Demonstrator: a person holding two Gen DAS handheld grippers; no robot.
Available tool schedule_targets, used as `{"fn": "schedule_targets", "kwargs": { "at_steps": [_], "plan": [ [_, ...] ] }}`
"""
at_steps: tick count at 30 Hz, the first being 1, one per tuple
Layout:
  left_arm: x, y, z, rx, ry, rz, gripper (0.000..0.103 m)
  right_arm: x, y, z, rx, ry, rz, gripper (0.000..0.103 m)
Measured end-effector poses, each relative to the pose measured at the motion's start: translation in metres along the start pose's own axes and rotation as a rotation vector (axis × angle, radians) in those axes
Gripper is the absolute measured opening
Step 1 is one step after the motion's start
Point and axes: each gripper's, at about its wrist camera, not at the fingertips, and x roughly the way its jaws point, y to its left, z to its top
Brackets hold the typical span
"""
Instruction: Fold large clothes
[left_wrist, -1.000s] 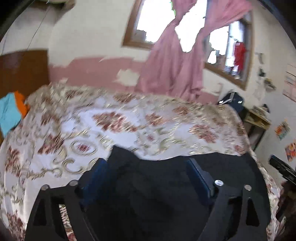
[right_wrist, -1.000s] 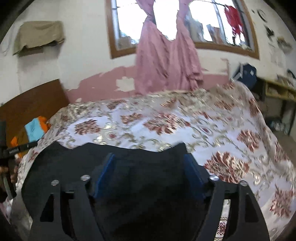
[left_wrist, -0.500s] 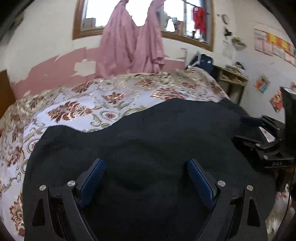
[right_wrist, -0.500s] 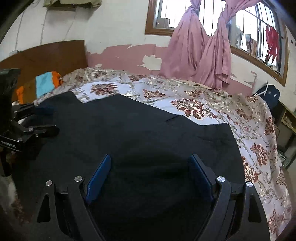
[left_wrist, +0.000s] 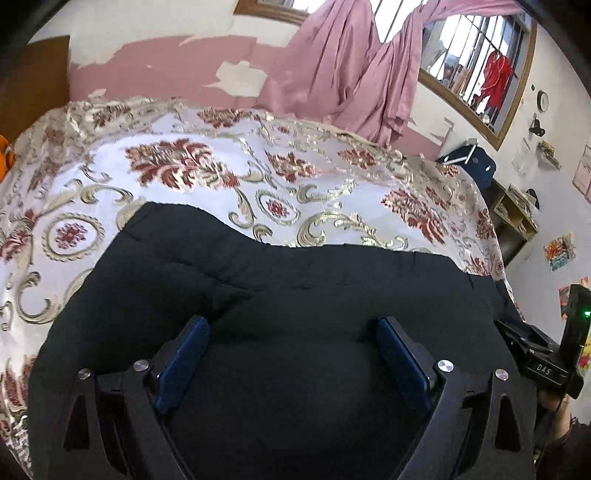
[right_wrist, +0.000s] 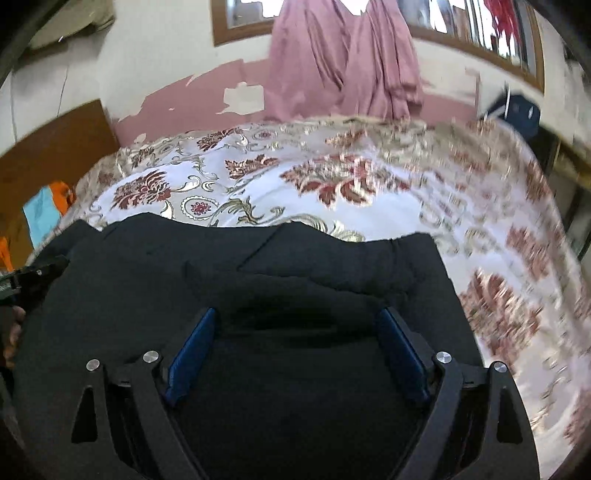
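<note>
A large black garment (left_wrist: 295, 288) lies folded on the floral bedspread (left_wrist: 221, 177), filling the near part of both views. My left gripper (left_wrist: 291, 325) is open above its left half, blue pads (left_wrist: 184, 362) wide apart, nothing between them. My right gripper (right_wrist: 295, 314) is open above the garment (right_wrist: 314, 266) on its right half, also empty. The right gripper's body (left_wrist: 546, 365) shows at the right edge of the left wrist view. The left gripper's tip (right_wrist: 33, 277) shows at the left edge of the right wrist view.
A wooden headboard (right_wrist: 48, 155) with orange and blue cloth (right_wrist: 44, 206) stands at the left. Pink curtains (left_wrist: 351, 66) hang at the window behind the bed. A dark bag (left_wrist: 476, 166) and a shelf (left_wrist: 513, 214) stand past the bed's right side.
Both grippers drew back and tilted; the garment now covers less of the bed, its far edge nearer to me. Both stay open.
</note>
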Motion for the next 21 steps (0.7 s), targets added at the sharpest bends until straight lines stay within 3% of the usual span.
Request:
{"fn": "schedule_targets", "kwargs": {
  "at_steps": [7, 21],
  "plan": [
    [0.018, 0.003, -0.001, -0.006, 0.034, -0.016, 0.098, 0.027, -0.009, -0.012, 0.059, 0.048, 0.078, 0.090],
    [0.026, 0.006, -0.003, -0.019, 0.013, -0.051, 0.099, 0.037, -0.006, -0.013, 0.063, 0.028, 0.060, 0.094]
  ]
}}
